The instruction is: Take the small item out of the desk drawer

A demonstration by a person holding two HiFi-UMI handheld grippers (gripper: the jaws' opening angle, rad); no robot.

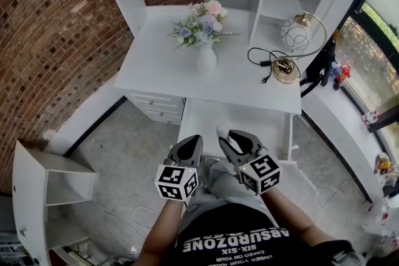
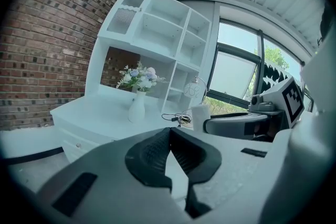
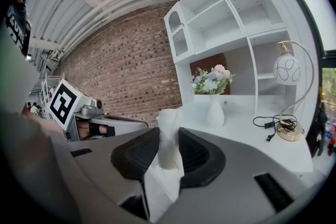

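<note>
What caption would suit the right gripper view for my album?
The right tool clamps a small white item before the white desk, flower vase and lamp.

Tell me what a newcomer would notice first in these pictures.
A bouquet in a white vase stands in the middle of the desk. Below the desk's front edge the drawer is pulled open, and over it the right hand-held gripper pinches a small white item. At the desk's right end sits a gold-based lamp with a round white shade.
</note>
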